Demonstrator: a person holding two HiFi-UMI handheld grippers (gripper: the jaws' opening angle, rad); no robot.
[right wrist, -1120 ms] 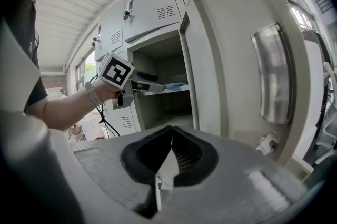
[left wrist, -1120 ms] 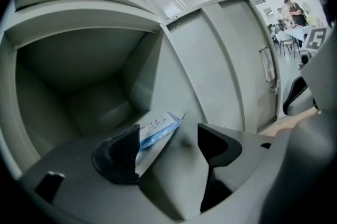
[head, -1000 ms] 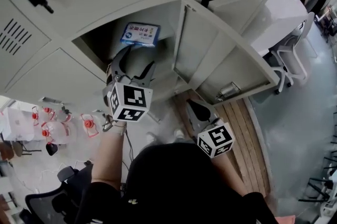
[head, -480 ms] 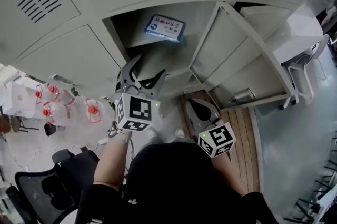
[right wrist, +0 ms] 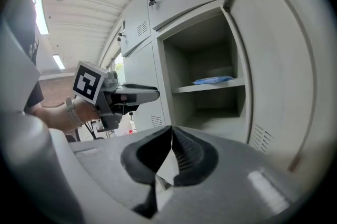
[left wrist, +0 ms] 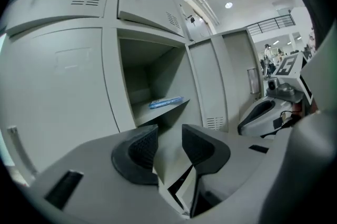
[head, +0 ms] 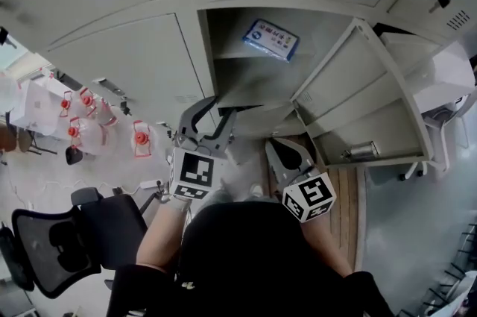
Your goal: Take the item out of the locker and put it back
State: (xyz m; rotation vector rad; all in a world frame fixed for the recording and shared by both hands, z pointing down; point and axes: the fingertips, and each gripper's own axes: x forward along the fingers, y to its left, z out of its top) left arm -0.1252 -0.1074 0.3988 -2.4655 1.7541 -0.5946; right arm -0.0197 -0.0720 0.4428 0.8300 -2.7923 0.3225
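A flat blue packet (head: 270, 39) lies on the shelf inside the open locker (head: 223, 77); it also shows as the blue packet (left wrist: 166, 102) and the blue packet (right wrist: 212, 80) in the two gripper views. The locker door (head: 358, 99) stands swung out to the right. My left gripper (head: 212, 118) hangs below and in front of the locker, well short of the shelf. Its jaws are closing with nothing between them, a gap still showing at the left gripper (left wrist: 169, 138). My right gripper (head: 283, 151) is held lower, beside the door, and the right gripper (right wrist: 171, 136) is shut on nothing.
Closed locker doors (head: 127, 47) fill the wall to the left and above. Water jugs with red caps (head: 82, 121) stand on the floor at left, near a black office chair (head: 52, 241). A wooden platform (head: 343, 196) lies under the open door. A white chair (head: 447, 84) is at right.
Both grippers have drawn back from the locker, and the view has swung left. The left jaws have narrowed from wide apart. The blue packet has stayed on the shelf.
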